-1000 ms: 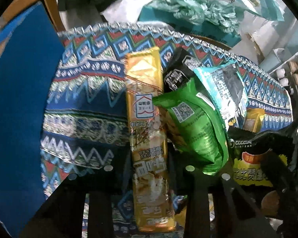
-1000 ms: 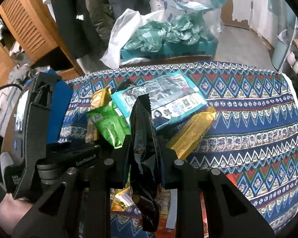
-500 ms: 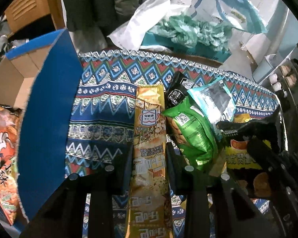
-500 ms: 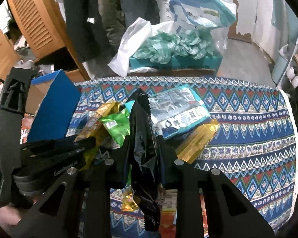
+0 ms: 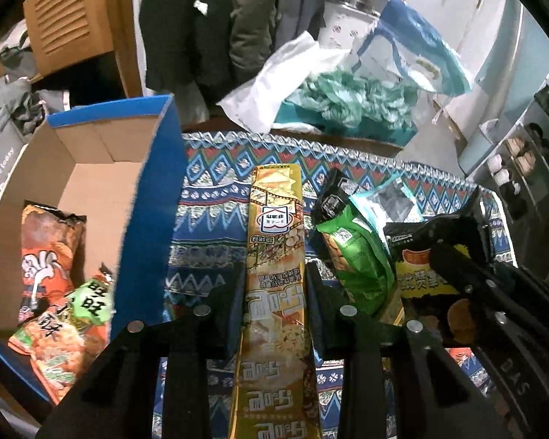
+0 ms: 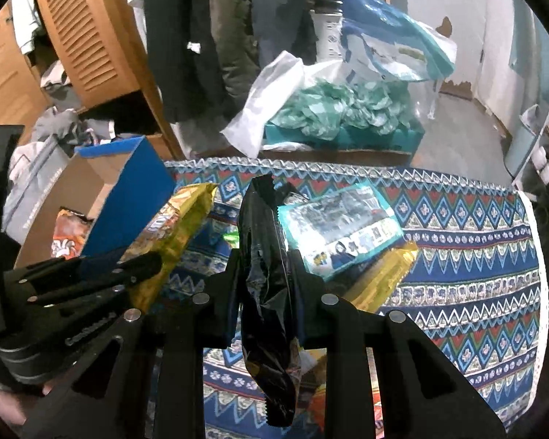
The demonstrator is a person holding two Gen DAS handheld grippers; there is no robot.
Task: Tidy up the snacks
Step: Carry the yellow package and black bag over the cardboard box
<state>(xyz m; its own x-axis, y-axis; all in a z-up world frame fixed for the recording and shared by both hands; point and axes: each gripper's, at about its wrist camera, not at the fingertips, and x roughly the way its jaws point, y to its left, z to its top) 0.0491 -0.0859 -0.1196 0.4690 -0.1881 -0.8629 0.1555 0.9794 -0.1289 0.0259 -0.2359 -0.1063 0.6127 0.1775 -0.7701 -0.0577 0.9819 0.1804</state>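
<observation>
**Both grippers hold a snack**

Here the left gripper (image 5: 274, 311) has its fingers (image 5: 234, 314) clamped on a long gold pack (image 5: 276, 256), lifted above the patterned surface (image 5: 208, 197). The right gripper (image 6: 265, 289) has its fingers (image 6: 230, 292) clamped on a black bag (image 6: 263, 256). Beyond them, a green bag (image 5: 358, 259), a teal pack (image 6: 340, 230) and a second gold pack (image 6: 380, 278) lie on the surface. To the left stands a blue box (image 5: 153, 201), open, with orange bags (image 5: 47, 256) inside.
</observation>
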